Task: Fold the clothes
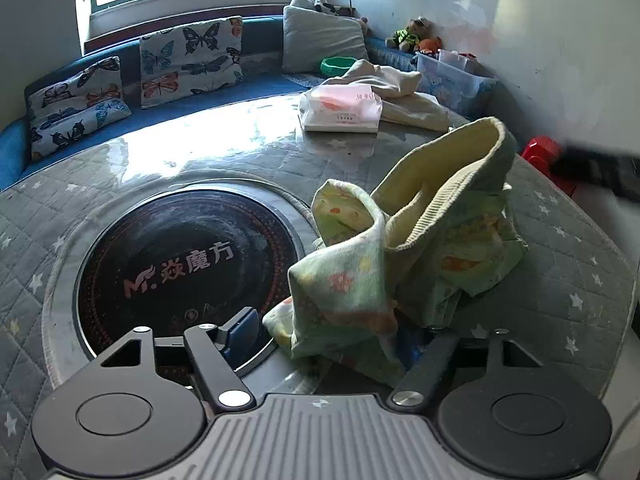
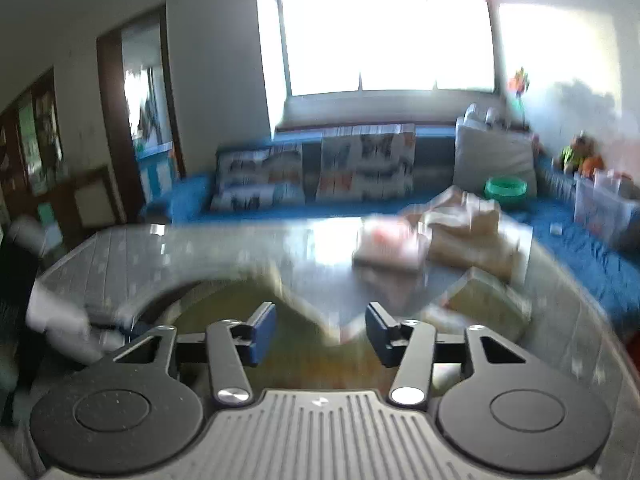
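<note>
**Garment released in a heap; regrasp needed before any fold**

The small green printed garment (image 1: 404, 248) lies crumpled on the quilted grey table cover (image 1: 120, 184), just right of the round black cooktop (image 1: 184, 268), its ribbed yellow-lined opening standing up. The left gripper (image 1: 328, 336) stands with jaws apart; cloth lies between them and hides its right pad, and no pinch shows. The right gripper (image 2: 320, 334) is likewise open, blue pads apart with nothing pressed; that view is blurred, and the cloth below it cannot be made out clearly.

Judgement: the step in hand is to spread the piece flat. Each gripper should take one layer only at opposite ends of the ribbed edge, lift, draw apart until the fabric hangs smooth, then lay it clear of the cooktop. The tissue pack (image 1: 340, 108) and cream cloth (image 1: 392, 88) beyond should stay undisturbed
</note>
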`<state>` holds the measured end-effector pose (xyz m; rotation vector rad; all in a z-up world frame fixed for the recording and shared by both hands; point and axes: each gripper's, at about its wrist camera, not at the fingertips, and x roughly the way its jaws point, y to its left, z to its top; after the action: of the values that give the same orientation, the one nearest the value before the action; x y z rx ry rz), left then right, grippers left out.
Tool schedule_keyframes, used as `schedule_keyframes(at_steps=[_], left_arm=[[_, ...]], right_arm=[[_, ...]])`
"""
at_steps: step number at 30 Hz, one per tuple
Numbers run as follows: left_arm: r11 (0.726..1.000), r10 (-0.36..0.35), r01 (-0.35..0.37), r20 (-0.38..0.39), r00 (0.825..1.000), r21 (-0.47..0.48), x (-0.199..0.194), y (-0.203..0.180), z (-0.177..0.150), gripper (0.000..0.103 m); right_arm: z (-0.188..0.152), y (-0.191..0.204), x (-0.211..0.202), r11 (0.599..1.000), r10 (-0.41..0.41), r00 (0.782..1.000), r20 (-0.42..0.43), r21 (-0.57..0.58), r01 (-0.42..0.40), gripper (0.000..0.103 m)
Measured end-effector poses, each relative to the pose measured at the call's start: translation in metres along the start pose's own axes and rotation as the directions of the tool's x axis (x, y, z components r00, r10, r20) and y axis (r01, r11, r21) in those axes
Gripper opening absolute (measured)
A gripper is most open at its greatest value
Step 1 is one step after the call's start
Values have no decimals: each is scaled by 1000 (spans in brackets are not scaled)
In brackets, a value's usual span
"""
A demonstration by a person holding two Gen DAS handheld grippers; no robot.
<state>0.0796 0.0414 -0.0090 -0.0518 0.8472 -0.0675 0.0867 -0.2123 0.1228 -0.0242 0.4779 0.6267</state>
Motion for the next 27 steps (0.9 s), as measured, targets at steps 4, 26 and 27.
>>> schedule_keyframes(at_steps=[4,26,27], left_arm=[[1000,7,-7,6,1000,-12,-10,0,-5,81],[999,24,-22,42,999,-48,-27,-13,-28,100],[999,26,-24,42,999,-48,-27,-14,-30,101]], right_arm=[[10,2,28,1000,22,1000,11,21,-23,54],[-67,5,-2,1000,-22,985,-174,-22,18,89],[-69,5,-5,1000,-21,984,-176,-11,19,89]])
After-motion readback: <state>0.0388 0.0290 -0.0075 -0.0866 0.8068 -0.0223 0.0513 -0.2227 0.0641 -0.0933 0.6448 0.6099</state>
